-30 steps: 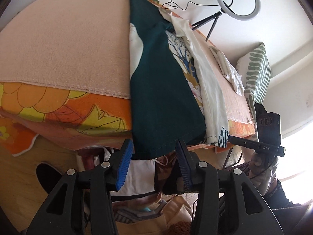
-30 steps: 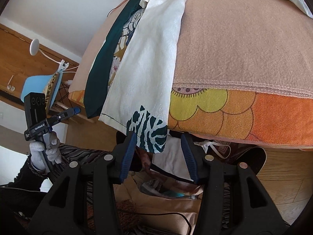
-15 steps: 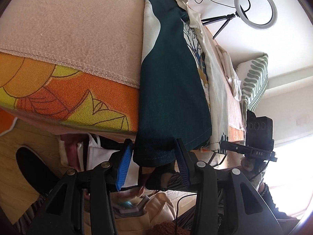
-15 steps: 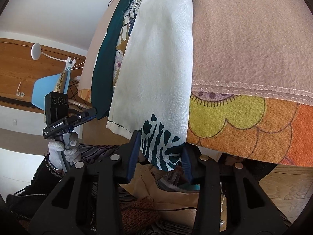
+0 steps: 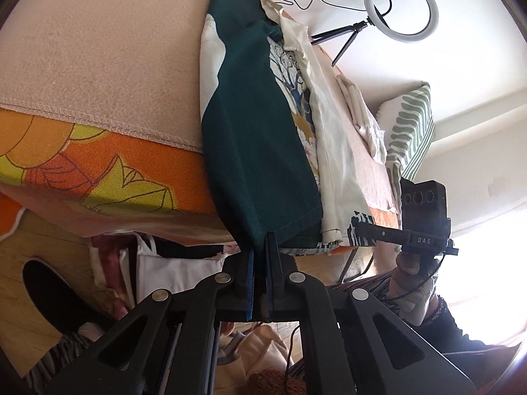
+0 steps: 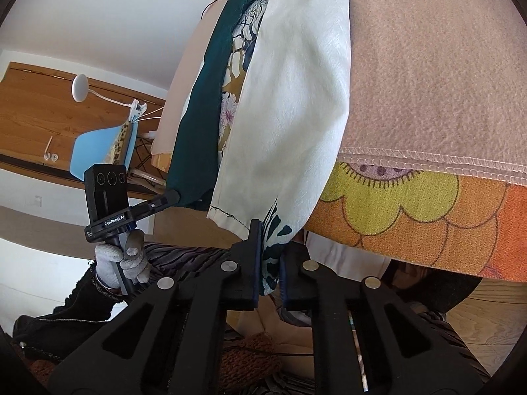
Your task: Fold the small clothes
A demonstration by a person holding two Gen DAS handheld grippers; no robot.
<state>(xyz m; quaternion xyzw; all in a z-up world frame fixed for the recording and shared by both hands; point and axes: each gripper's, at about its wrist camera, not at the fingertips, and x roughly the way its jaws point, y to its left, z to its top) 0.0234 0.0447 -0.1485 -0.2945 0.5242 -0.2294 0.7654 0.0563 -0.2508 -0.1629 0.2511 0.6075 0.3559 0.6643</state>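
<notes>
A pink blanket (image 5: 98,59) fills the upper left of the left wrist view, over an orange flowered sheet (image 5: 108,164). Down the centre lies the garment (image 5: 260,138), dark green on one side, cream on the other, its hem hanging off the bed's near edge. The left gripper (image 5: 260,253), bottom centre, has just closed and now pinches the green hem corner. The right gripper (image 6: 268,260), bottom centre of its own view, has likewise just closed and clamps the cream corner with the dark print. To fold cleanly, both corners should probably rise together, level, keeping the hem taut.
</notes>
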